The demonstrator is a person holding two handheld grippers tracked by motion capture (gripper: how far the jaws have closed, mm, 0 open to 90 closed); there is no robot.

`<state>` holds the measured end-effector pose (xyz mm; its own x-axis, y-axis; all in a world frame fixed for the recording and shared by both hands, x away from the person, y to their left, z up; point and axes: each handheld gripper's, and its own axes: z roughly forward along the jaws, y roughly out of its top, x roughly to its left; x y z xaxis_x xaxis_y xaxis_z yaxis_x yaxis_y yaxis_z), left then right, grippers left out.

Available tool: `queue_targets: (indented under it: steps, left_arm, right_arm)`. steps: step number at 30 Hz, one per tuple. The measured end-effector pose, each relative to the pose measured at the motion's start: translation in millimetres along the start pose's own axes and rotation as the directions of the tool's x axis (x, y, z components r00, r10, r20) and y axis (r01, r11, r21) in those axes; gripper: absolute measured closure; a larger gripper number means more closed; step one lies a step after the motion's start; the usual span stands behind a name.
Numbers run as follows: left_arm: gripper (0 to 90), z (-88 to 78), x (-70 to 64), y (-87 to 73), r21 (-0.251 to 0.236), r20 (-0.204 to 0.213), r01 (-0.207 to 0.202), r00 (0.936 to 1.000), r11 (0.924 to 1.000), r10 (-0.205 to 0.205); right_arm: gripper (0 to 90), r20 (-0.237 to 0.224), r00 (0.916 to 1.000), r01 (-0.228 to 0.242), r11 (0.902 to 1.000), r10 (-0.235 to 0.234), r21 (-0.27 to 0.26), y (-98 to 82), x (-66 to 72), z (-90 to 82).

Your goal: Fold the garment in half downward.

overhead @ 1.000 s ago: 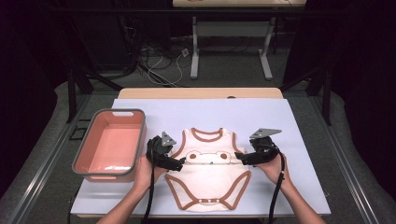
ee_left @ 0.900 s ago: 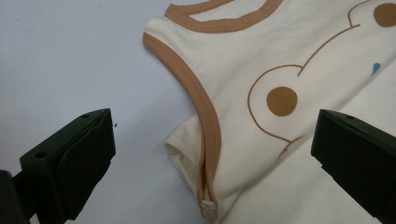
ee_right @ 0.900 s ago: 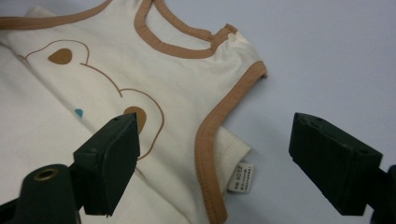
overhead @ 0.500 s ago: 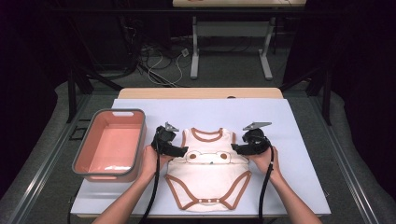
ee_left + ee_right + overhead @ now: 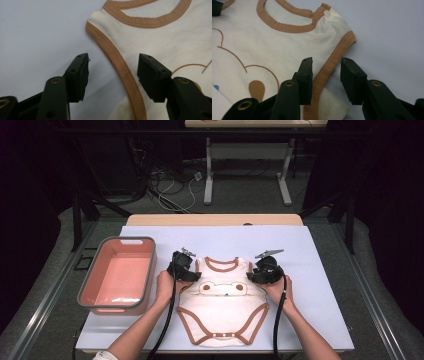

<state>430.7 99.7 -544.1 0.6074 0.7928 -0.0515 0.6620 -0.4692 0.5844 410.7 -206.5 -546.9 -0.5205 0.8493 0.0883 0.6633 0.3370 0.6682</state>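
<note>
On the bench [image 5: 320, 270], the bodysuit's [image 5: 225, 312] armhole edges are straddled, unpinched, by the closing left claw [image 5: 112, 72] and right claw [image 5: 325, 80].

Black two-jaw grippers [image 5: 182, 266], trailing cables

Probably lab: dark curtains, floor cables [image 5: 172, 187], covered worktable [image 5: 320, 270].

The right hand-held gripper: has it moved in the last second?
Yes. The right hand-held gripper has come inward and up the picture, from beside the bodysuit to its armhole edge; its jaws have been closing astride the trim.
</note>
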Motion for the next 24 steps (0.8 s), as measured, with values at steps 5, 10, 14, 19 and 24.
queue_targets:
  steps: [5,10,14,19,24]
  left_arm:
    - [53.5,4.6,-5.6,1.8,0.011,-0.001,-0.024,0.9997,0.9996,0.024]
    - [63.2,4.2,-6.7,1.2,0.012,0.021,-0.023,0.9995,0.9997,0.023]
    - [73.5,3.3,-5.4,0.8,0.017,0.043,-0.018,0.9989,0.9997,0.017]
    - [83.5,2.9,-2.2,0.4,0.017,0.076,-0.024,0.9969,0.9996,0.023]
    - [85.5,2.6,0.3,-1.0,0.01,0.101,-0.003,0.9949,0.9999,0.002]
  right_arm:
    - [67.1,-0.005,0.9999,-0.015,0.9999,0.015,0.009,-2.3,0.6,5.1]
    - [72.5,-0.006,0.9998,-0.018,0.9998,0.018,0.003,-3.3,1.8,6.2]
    - [78.4,-0.028,0.9988,-0.04,0.9992,0.04,0.001,-4.8,0.0,6.4]
    - [85.8,-0.069,0.9948,-0.075,0.9972,0.075,-0.003,-6.3,-0.9,7.3]
    - [87.1,-0.089,0.9932,-0.078,0.9965,0.074,-0.032,-7.3,-2.5,7.9]
